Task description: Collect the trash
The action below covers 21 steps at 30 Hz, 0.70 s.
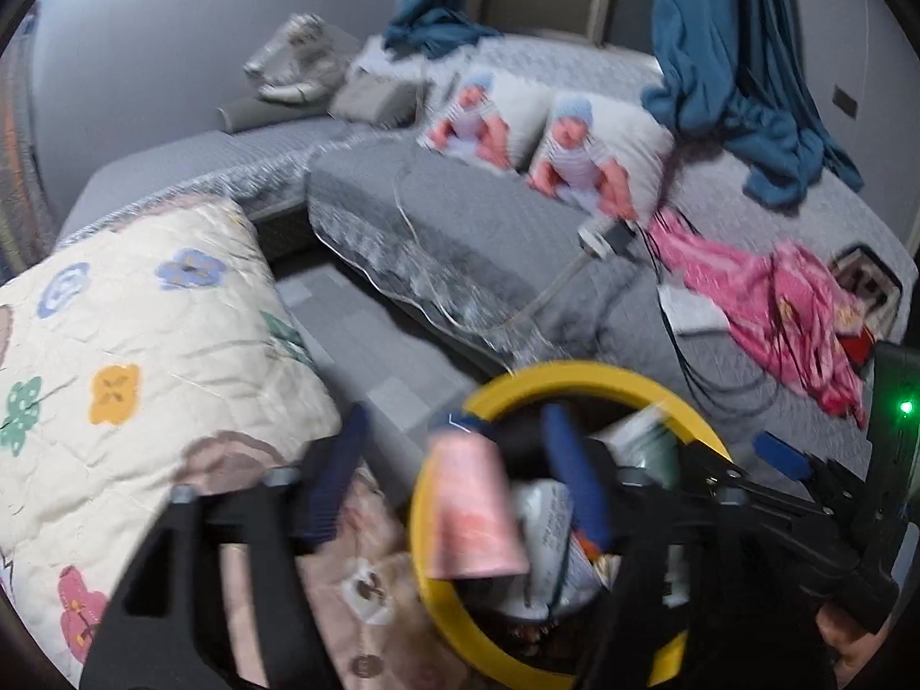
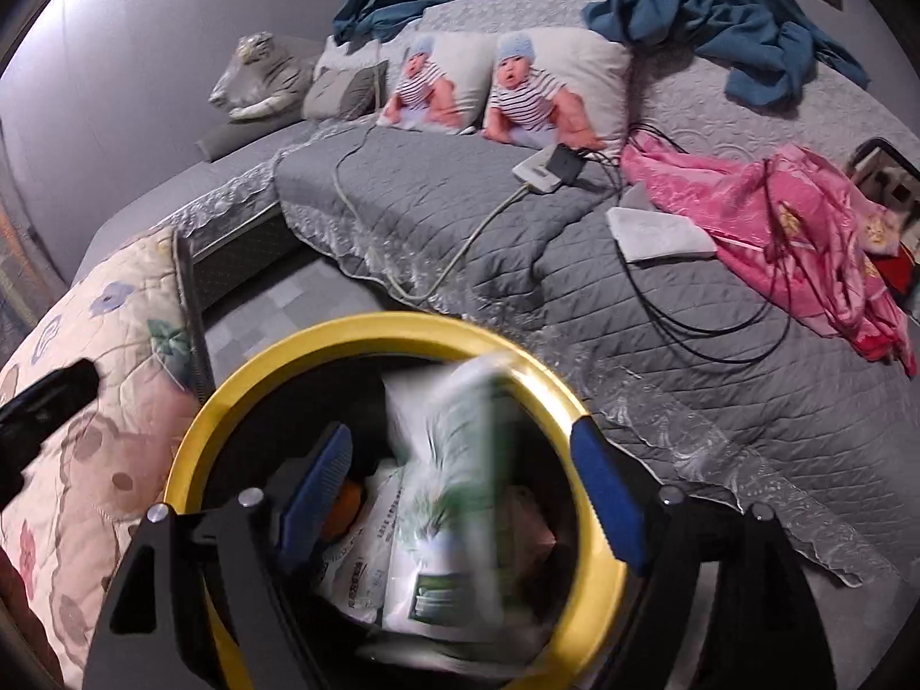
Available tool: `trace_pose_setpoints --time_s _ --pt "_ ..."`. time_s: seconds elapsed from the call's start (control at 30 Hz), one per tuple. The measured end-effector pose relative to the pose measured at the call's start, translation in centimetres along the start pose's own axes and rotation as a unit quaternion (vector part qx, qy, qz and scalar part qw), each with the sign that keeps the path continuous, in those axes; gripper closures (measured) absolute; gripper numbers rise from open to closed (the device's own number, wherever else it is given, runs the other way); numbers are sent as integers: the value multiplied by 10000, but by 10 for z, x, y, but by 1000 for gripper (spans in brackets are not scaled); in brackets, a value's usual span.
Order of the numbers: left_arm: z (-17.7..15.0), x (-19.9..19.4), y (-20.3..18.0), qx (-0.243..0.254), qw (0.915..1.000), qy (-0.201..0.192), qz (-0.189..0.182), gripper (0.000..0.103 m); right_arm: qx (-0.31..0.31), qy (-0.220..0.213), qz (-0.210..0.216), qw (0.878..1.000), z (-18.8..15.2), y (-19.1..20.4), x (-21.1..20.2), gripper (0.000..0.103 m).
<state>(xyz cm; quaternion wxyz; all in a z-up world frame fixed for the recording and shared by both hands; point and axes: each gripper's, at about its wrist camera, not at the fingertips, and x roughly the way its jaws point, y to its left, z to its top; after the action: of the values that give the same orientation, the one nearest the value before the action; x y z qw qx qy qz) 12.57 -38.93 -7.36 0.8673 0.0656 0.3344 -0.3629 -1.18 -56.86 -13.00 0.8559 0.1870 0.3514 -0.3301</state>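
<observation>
A yellow-rimmed bin [image 2: 345, 333] with a black liner stands beside the bed, with white packets inside. My right gripper [image 2: 460, 483] hangs open over it. A blurred green-and-white packet [image 2: 454, 448] is loose between its blue pads, touching neither. My left gripper [image 1: 460, 483] is open over the same bin [image 1: 575, 371]. A blurred pink cup-shaped item [image 1: 471, 512] sits between its pads, clear of both. One blue finger [image 1: 782, 454] of the right gripper shows at the right of the left wrist view.
A grey quilted bed [image 2: 575, 299] carries a white power strip [image 2: 540, 172] with cables, a white flat packet [image 2: 655, 230], pink cloth [image 2: 776, 218] and two baby-print pillows [image 2: 517, 86]. A floral quilt [image 1: 144, 345] lies left of the bin.
</observation>
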Motion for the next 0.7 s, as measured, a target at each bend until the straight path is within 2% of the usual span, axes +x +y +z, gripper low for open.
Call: trace_pose_setpoints --time_s 0.1,0.13,0.2,0.33,0.47,0.6,0.7 --pt "4 -17 16 -238 9993 -266 121 12 -76 -88 -188 9998 2 6 -5 15" --pt "6 -25 24 -330 9985 -389 191 10 -133 -114 -222 9996 2 10 -6 12" --pt "8 -37 36 -440 9972 -528 289 9 -207 -215 -248 9992 3 17 -9 8" --pt "10 -57 67 -700 9939 -678 525 9 -413 -384 -386 9977 5 34 -11 8" --pt "4 -78 98 -881 9893 -868 776 8 -397 -377 -39 9985 5 50 -7 8" --pt "-5 -98 123 -810 9844 -998 1204 8 -500 -377 124 9980 3 73 -10 8" --pt "-15 -118 141 -787 9784 -1114 1553 8 -679 -538 421 9954 0 100 -26 8"
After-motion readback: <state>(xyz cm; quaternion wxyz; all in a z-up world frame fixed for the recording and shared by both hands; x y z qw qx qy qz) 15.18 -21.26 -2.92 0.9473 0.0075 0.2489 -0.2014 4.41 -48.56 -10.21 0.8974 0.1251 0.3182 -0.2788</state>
